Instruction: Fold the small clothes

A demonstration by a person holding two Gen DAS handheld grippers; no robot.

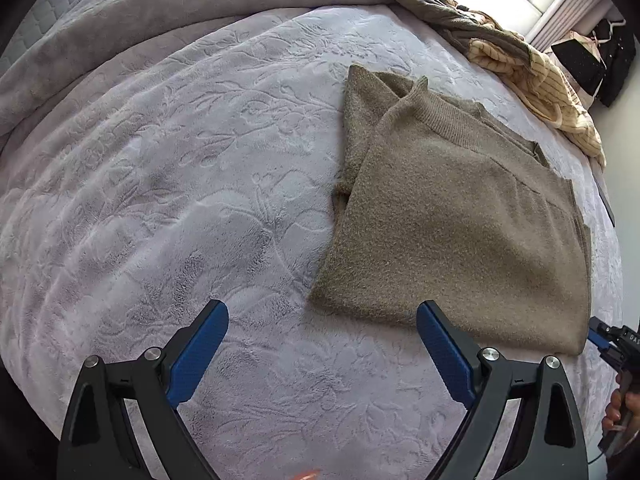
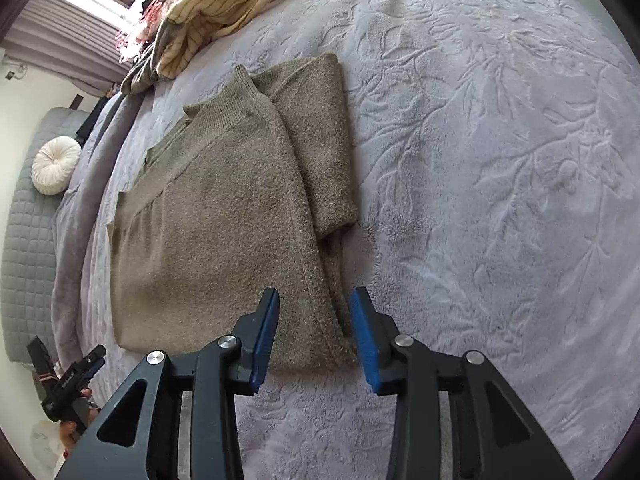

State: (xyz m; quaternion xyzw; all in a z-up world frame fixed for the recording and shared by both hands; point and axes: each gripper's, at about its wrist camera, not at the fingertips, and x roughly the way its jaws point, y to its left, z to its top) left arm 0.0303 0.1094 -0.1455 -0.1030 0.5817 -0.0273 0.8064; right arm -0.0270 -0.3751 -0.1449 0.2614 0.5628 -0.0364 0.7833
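Note:
A brown knit sweater (image 1: 452,216) lies folded flat on the lilac embossed bedspread (image 1: 180,168), with its ribbed neckline at the far end and a sleeve folded along its left edge. My left gripper (image 1: 322,312) is open and empty, hovering at the sweater's near left corner. In the right wrist view the same sweater (image 2: 208,232) lies ahead. My right gripper (image 2: 314,300) is open and empty, with its jaws on either side of the sweater's near right edge. Each gripper also shows at the edge of the other's view, the right (image 1: 612,340) and the left (image 2: 76,376).
A heap of other clothes, cream striped and grey-green (image 1: 532,76), lies at the far edge of the bed, also seen in the right wrist view (image 2: 208,4). A rolled grey blanket (image 1: 160,12) runs along the far left. A round white cushion (image 2: 54,164) sits on a quilted surface.

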